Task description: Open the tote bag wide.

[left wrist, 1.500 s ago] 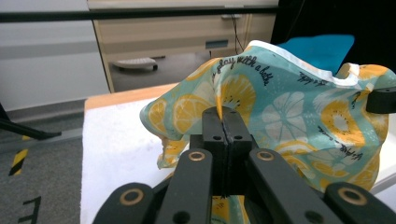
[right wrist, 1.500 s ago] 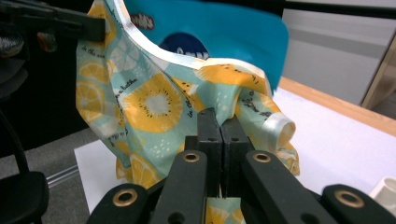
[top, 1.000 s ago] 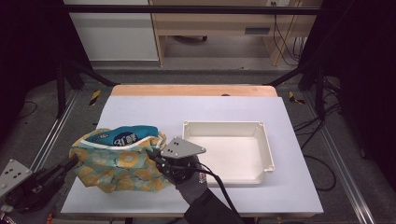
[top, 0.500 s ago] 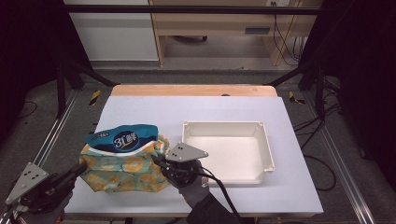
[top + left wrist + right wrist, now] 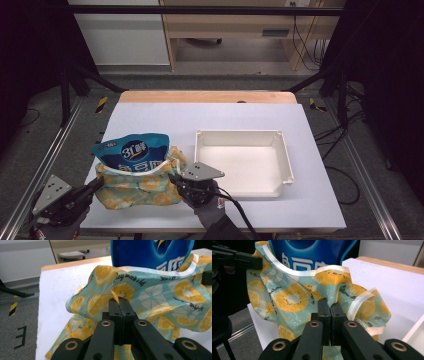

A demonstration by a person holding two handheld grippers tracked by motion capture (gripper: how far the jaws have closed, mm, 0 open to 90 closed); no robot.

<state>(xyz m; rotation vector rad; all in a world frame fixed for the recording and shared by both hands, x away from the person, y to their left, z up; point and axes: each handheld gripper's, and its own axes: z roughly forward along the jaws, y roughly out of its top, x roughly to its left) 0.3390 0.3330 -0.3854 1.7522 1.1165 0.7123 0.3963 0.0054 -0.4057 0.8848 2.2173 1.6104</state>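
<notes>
Lower left of the high view, both hand-held grippers, left (image 5: 96, 184) and right (image 5: 175, 178), pinch the lemon-print bag (image 5: 137, 182) holding a blue pouch (image 5: 131, 151); white tray (image 5: 287, 162) at centre-right on the bench (image 5: 250, 117).

Printed cloth bag (image 5: 137, 186) holds a glossy blue plastic pouch (image 5: 131, 151).

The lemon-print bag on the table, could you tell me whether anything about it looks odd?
The lemon-print bag is slumped and crumpled, and a blue packet sticks out of its mouth. Both tongs, left and right, pinch its fabric.
</notes>
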